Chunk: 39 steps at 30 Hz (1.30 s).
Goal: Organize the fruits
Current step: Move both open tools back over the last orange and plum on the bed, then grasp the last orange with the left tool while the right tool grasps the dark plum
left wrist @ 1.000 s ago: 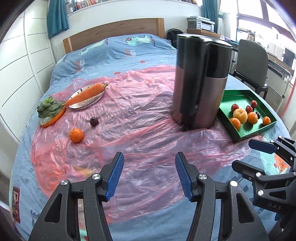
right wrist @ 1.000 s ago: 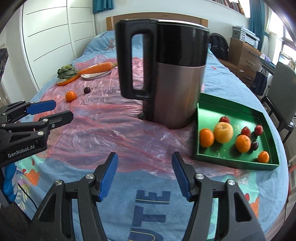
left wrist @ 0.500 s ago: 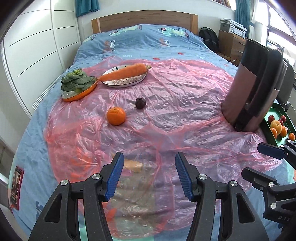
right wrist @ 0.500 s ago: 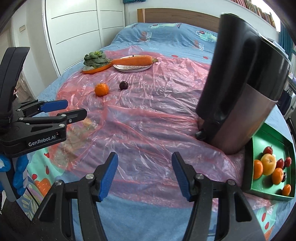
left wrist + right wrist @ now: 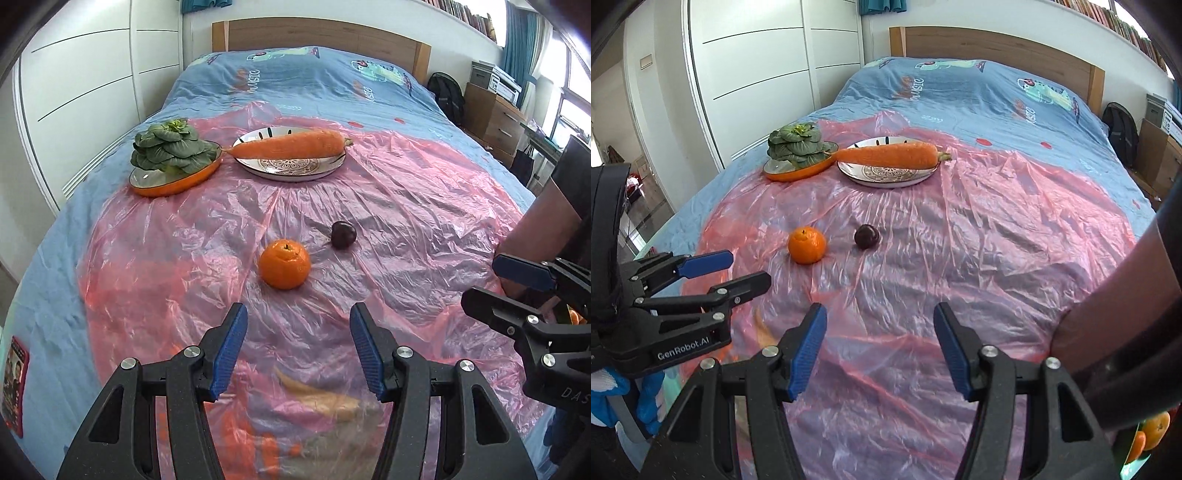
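Observation:
An orange (image 5: 284, 264) and a dark plum (image 5: 343, 235) lie side by side on the pink plastic sheet (image 5: 406, 221) covering the bed. My left gripper (image 5: 298, 321) is open and empty, just short of the orange and pointing down at it. My right gripper (image 5: 880, 321) is also open and empty, with the plum (image 5: 867, 236) ahead of it and the orange (image 5: 807, 245) ahead to its left. Each gripper shows in the other's view: the right gripper (image 5: 495, 284) at the right edge, the left gripper (image 5: 750, 267) at the left. Two oranges (image 5: 1152, 432) from the green tray peek in at the lower right.
A large carrot (image 5: 291, 146) lies across a patterned plate (image 5: 291, 170), and leafy greens (image 5: 173, 149) sit in an orange dish (image 5: 173, 184) at the far side of the sheet. The tall kettle (image 5: 1126, 314) stands close on the right. White wardrobe doors (image 5: 757, 74) line the left.
Both views have swung left, away from the kettle and green tray. The orange and plum now sit centred and nearer. Both grippers stay open and empty.

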Each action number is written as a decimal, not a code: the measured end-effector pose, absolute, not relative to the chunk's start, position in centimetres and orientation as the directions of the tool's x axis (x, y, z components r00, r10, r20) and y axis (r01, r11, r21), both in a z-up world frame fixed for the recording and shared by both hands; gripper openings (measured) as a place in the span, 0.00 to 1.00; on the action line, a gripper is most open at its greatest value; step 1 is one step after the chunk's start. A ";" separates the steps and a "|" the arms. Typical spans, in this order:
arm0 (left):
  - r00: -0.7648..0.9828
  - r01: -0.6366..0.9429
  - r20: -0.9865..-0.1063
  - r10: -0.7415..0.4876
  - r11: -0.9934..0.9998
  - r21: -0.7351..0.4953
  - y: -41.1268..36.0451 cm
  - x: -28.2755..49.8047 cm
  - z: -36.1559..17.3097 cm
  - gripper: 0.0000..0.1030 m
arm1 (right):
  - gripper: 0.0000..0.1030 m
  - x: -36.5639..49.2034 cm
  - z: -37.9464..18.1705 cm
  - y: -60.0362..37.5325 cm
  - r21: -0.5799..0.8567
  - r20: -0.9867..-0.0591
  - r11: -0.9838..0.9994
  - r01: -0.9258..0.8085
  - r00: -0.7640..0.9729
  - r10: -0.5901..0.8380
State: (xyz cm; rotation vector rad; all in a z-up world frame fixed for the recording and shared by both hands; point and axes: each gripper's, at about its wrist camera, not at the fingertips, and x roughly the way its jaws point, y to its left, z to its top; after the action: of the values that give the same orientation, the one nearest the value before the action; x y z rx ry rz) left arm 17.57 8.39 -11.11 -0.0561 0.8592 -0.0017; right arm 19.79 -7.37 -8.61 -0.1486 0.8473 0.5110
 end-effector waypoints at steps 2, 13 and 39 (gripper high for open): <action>0.649 -0.016 -0.760 -0.021 0.999 -0.041 8.5 18.8 -11.8 0.50 | 1.00 21.1 -9.1 -6.6 0.079 -0.749 0.868 -0.491 0.545 0.376; 0.630 0.004 -0.776 -0.017 1.000 -0.019 9.1 22.9 -14.8 0.50 | 1.00 27.4 -12.7 -2.3 0.110 -0.772 0.848 -0.519 0.493 0.402; 0.586 0.068 -0.806 -0.082 0.996 -0.052 10.1 25.0 -16.7 0.38 | 0.46 31.4 -16.7 2.1 0.088 -0.833 0.856 -0.509 0.434 0.344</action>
State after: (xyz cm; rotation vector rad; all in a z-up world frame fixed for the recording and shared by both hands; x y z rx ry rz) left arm 24.95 10.05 -16.72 -0.0161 0.9412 -0.0876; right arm 31.44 2.10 -16.70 -0.1864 0.9883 0.5344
